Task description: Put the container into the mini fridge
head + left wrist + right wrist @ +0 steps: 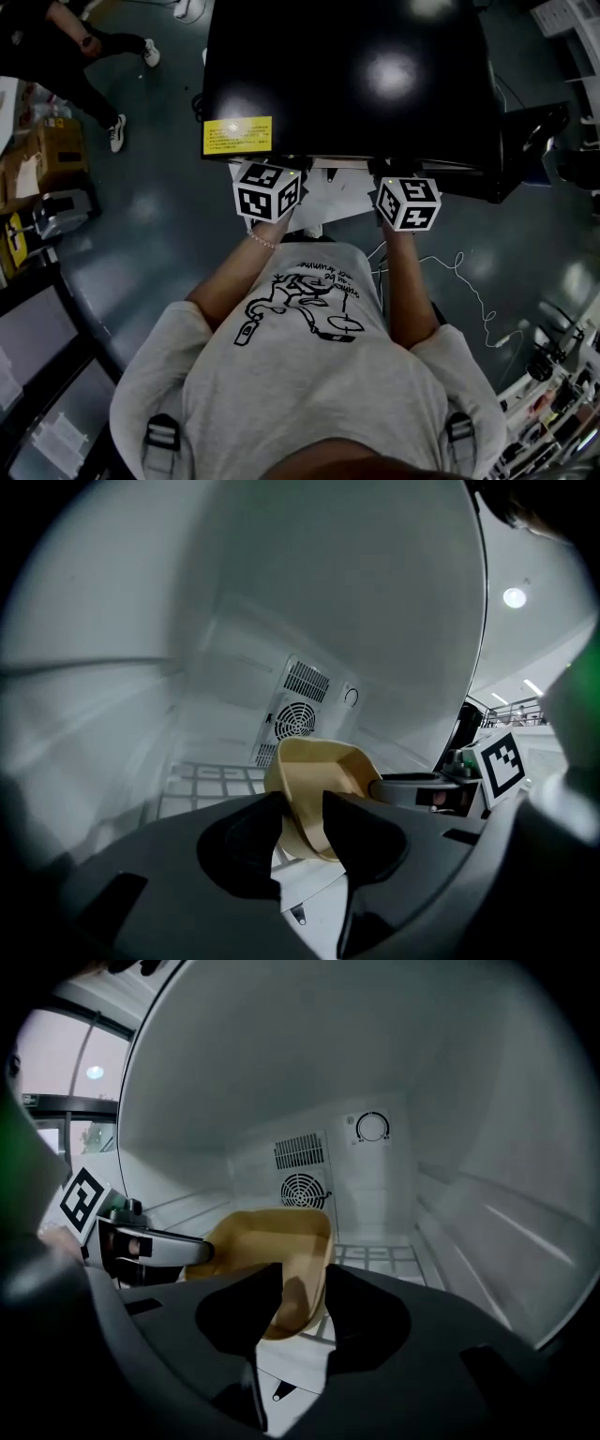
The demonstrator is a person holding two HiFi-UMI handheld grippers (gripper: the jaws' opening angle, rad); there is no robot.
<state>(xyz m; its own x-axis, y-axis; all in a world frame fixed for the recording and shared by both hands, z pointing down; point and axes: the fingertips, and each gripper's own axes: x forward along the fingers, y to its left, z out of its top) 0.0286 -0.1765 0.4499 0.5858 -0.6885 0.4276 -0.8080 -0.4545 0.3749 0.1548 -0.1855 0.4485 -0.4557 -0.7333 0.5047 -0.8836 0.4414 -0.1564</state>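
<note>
White mini fridge (141,621) walls and a rear fan (305,1190) are seen straight ahead. The tan container (319,780) is held over the wire shelf (202,785). Its left wall is clamped by the left hand-held gripper (305,822) and its right wall by the right hand-held gripper (302,1293), with both jaw pairs partly closed on it.

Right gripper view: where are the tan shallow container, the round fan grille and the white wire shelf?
tan shallow container (272,1239): right gripper view, on its inner floor.
round fan grille (303,1190): right gripper view, on its centre.
white wire shelf (375,1258): right gripper view, on a bare bar.
</note>
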